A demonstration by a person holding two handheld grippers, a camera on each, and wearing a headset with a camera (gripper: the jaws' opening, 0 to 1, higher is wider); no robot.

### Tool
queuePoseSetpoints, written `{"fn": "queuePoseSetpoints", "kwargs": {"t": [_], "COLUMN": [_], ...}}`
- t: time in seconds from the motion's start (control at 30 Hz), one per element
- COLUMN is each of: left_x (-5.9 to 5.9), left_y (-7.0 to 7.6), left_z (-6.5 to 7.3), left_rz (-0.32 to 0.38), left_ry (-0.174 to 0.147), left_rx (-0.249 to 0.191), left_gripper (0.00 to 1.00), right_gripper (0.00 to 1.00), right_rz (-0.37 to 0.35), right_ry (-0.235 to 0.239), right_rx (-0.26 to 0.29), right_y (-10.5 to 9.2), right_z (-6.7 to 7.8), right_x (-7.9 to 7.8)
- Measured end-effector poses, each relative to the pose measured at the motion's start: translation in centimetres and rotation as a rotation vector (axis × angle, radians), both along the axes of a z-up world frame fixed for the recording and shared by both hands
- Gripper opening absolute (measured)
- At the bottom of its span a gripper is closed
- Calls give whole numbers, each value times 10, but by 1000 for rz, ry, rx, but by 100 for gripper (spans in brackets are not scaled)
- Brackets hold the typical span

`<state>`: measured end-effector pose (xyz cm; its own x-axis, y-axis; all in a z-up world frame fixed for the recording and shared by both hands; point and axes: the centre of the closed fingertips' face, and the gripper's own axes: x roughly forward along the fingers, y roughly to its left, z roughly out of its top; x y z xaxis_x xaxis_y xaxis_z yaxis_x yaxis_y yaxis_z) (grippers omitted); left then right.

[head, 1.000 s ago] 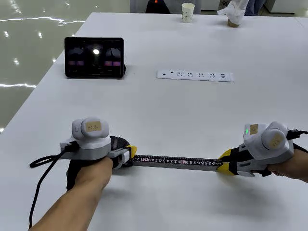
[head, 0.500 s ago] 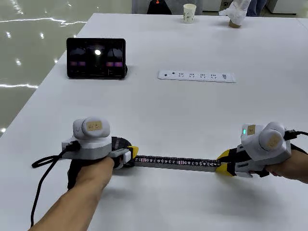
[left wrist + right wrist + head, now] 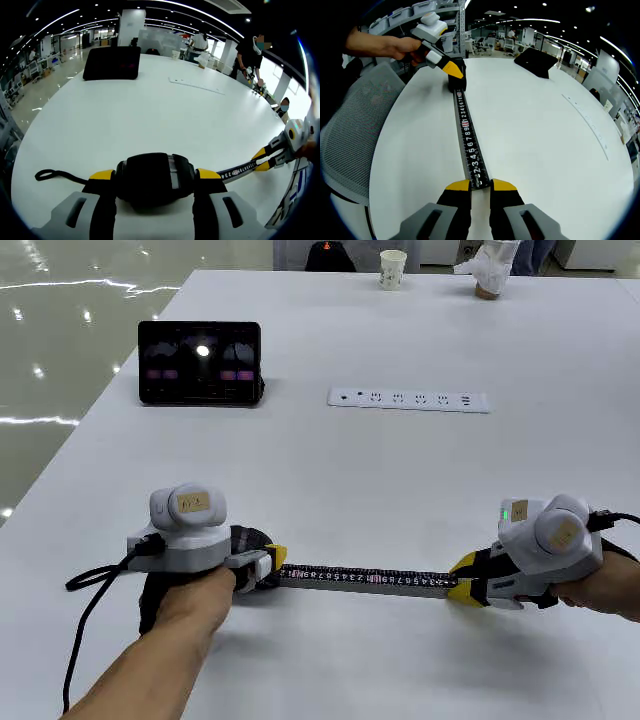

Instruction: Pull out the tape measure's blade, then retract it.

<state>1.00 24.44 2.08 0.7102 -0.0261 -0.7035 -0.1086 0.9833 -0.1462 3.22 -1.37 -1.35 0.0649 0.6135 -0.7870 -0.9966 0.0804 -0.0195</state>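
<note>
The tape measure's black case (image 3: 155, 177) sits between the yellow-tipped jaws of my left gripper (image 3: 155, 175), which is shut on it. In the head view the case (image 3: 250, 543) rests on the white table (image 3: 400, 480) at the left gripper (image 3: 270, 562). The blade (image 3: 365, 578) lies drawn out flat to the right, numbers up. My right gripper (image 3: 462, 577) is shut on the blade's end. Seen from the right gripper (image 3: 480, 185), the blade (image 3: 468, 145) runs straight away to the case under the left gripper (image 3: 451, 70).
A dark tablet (image 3: 200, 360) stands at the table's back left. A white power strip (image 3: 408, 398) lies mid-table and a paper cup (image 3: 393, 267) stands at the far edge. A black cable (image 3: 90, 585) trails left. A mesh chair (image 3: 350, 135) is by the table edge.
The right gripper has come slightly left toward the case with the blade end, so the drawn-out length is a little shorter. The left gripper has stayed put.
</note>
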Motion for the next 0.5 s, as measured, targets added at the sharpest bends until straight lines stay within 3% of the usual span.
{"fn": "queuePoseSetpoints", "kwargs": {"t": [0.5], "left_x": [1], "left_y": [2], "left_z": [-1], "left_rz": [4], "left_ry": [5], "left_rx": [-12], "left_gripper": [56], "right_gripper": [10], "right_rz": [15], "right_ry": [5], "right_rx": [9], "right_y": [11], "right_z": [2], "right_x": [-4]}}
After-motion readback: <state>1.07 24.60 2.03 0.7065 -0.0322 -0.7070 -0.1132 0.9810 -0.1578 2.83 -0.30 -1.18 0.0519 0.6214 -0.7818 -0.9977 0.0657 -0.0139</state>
